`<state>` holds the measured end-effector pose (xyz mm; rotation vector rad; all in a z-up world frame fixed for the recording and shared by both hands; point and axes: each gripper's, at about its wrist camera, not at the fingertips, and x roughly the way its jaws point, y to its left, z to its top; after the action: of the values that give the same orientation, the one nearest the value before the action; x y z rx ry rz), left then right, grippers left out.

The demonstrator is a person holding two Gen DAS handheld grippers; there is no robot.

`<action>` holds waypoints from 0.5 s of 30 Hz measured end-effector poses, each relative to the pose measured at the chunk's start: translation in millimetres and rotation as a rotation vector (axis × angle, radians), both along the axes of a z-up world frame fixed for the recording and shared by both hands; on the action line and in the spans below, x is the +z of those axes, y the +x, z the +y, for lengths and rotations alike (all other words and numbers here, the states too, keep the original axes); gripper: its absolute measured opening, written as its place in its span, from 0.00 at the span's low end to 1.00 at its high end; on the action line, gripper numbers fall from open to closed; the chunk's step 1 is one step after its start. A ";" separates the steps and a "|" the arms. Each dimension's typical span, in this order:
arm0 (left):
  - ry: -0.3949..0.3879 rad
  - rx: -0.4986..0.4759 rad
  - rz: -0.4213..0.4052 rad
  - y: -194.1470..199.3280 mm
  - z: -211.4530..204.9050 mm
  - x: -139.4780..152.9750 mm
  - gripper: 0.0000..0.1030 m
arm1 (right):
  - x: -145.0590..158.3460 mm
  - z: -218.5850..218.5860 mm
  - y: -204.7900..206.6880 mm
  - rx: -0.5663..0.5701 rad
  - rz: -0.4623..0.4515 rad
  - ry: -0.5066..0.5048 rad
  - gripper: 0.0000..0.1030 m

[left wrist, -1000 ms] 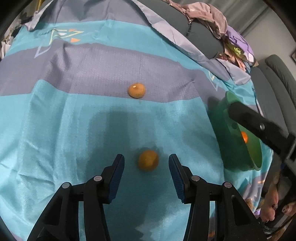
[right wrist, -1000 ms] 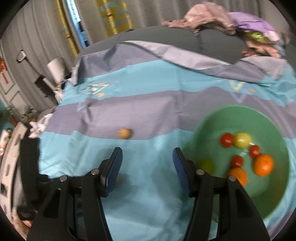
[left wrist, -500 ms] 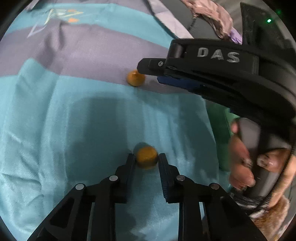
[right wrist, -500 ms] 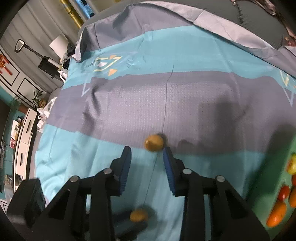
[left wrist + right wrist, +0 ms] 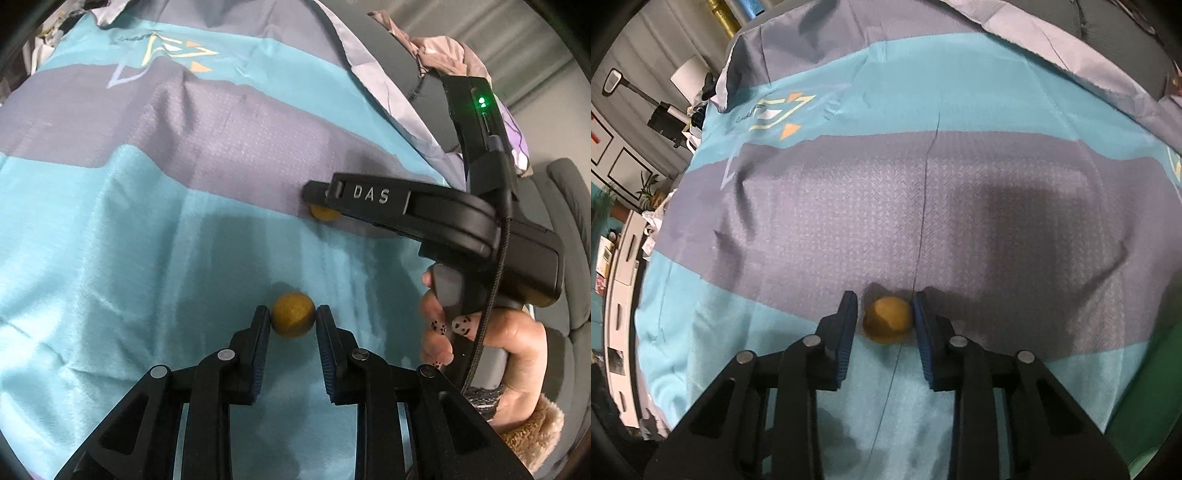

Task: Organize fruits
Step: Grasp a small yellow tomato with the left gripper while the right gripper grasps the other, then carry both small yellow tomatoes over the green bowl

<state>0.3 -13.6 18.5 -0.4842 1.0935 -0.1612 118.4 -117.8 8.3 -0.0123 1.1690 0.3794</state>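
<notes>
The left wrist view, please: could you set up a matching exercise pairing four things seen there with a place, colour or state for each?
Things:
1. left gripper
2. right gripper
3. sheet
4. person's hand

Descriptions:
A. teal and grey bands
B. shut on the near yellow fruit on the teal band
C. wrapped round a gripper handle, nails painted with small faces
D. tips down on the far yellow fruit at the edge of the grey band

Pairs: 1-B, 2-D, 3-A, 4-C
</notes>
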 end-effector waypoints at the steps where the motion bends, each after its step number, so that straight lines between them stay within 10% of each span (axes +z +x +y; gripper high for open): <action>1: 0.004 0.003 -0.002 -0.6 -0.3 0.5 0.25 | 0.1 0.7 -1.3 0.005 -0.006 -0.006 0.27; 15: 0.028 -0.002 -0.044 -8.2 -5.7 10.9 0.25 | 27.0 -23.0 -46.1 0.022 -0.026 0.121 0.27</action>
<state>-7.9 -19.3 29.4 -0.4525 1.0523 -0.1575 72.3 -140.9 35.4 0.0751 1.1197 0.4676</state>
